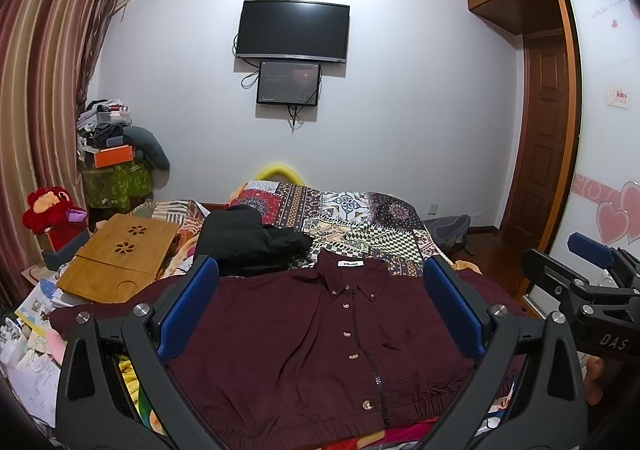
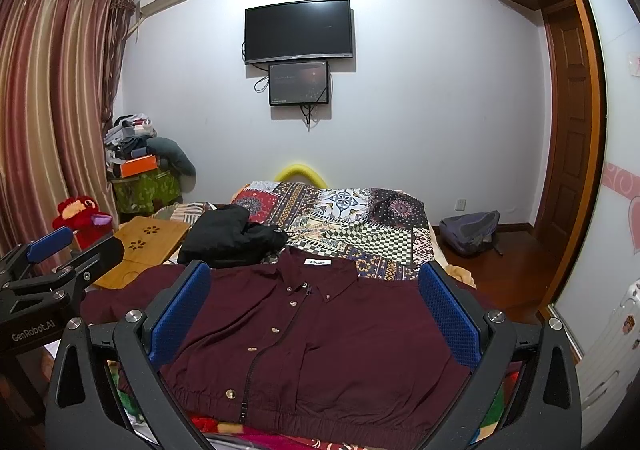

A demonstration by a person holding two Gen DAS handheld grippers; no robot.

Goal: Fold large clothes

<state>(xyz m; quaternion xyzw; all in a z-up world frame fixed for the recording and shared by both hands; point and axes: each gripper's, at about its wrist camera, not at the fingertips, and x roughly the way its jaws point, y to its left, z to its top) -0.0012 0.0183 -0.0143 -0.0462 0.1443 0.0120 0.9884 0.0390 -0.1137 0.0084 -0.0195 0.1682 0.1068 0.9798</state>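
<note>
Both jaws stand wide apart and hold nothing: the left gripper point(image 1: 320, 306) and right gripper point(image 2: 316, 310) hang side by side above the maroon jacket point(image 1: 304, 350), spread flat, front up, collar away. Its elastic hem lies nearest at the bed's near edge. Beyond the collar, a black garment point(image 1: 248, 238) sits on the patchwork quilt point(image 1: 352, 218); a bamboo lap desk point(image 1: 120, 258) crowds the left.
</note>
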